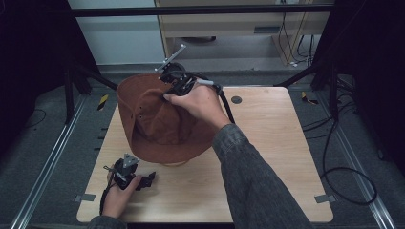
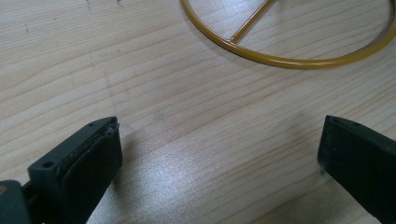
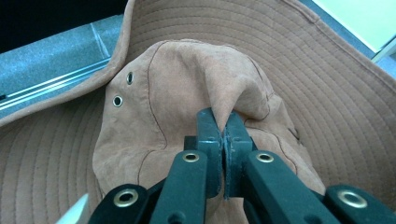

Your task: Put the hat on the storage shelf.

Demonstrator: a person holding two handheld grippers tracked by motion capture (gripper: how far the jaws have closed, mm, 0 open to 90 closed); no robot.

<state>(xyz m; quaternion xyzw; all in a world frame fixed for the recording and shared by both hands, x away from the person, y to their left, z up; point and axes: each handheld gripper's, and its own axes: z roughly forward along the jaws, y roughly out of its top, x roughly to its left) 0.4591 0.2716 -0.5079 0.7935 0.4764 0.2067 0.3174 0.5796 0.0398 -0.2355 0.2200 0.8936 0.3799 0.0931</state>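
Pinching brown hat [image 3: 187, 79] crown, right hand-held gripper [image 3: 223, 122] clamped tight.

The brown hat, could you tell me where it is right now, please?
In the high view the brown hat is at the table's far left, pinched at its crown by the right gripper, above a yellow wire stand, with the left gripper nearer the front edge.
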